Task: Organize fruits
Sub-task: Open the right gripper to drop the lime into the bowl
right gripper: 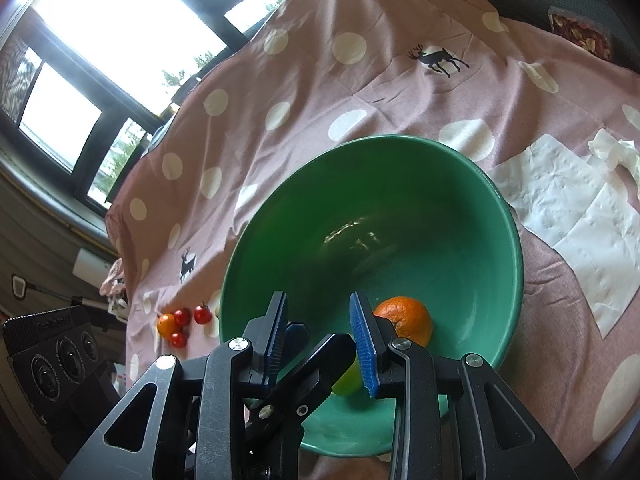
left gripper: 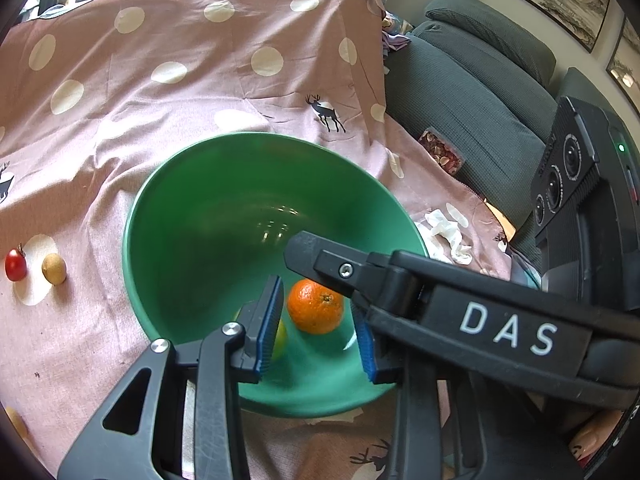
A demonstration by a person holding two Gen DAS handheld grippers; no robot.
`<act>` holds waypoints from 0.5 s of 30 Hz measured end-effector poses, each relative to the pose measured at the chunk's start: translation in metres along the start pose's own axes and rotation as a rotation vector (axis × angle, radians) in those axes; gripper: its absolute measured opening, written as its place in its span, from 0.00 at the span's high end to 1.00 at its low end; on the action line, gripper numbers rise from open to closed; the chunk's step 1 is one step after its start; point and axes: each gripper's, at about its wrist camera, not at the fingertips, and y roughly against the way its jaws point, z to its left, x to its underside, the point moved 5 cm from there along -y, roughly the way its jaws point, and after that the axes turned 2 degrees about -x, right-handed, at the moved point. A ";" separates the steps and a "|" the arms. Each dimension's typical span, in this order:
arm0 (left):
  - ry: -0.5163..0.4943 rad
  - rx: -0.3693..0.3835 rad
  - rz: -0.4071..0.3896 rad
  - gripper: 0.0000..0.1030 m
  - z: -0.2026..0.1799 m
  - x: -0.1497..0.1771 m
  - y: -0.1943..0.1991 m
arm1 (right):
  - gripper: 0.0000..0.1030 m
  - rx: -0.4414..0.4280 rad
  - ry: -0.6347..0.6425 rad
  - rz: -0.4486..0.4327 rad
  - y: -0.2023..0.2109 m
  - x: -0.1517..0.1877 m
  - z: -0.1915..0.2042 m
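I've got both grippers over the green bowl (left gripper: 224,216), low in frame. The left gripper (left gripper: 316,332) and right gripper (right gripper: 322,344) both gape, grasping nothing. An orange (left gripper: 315,306) sits inside; cherry tomatoes (right gripper: 186,320) wait at left.

A round yellow-green fruit (left gripper: 281,338) low in the glossy green bowl (left gripper: 208,216) is mostly hidden behind the left gripper's (left gripper: 316,334) blue-padded finger. In the right wrist view, the right gripper (right gripper: 324,338) covers the same fruit and the bowl's six o'clock rim. A tan oval fruit (left gripper: 16,422) is cut off at eight o'clock in the left view.
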 end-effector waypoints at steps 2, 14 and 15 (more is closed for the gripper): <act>0.006 0.001 0.001 0.68 0.000 0.000 0.000 | 0.66 0.001 -0.002 -0.003 0.001 0.000 0.000; 0.015 -0.044 -0.049 0.66 0.009 0.002 0.037 | 0.66 -0.067 -0.010 -0.034 0.008 0.000 0.008; 0.022 -0.053 -0.062 0.66 0.013 0.002 0.044 | 0.66 -0.064 -0.008 -0.039 0.009 -0.001 0.010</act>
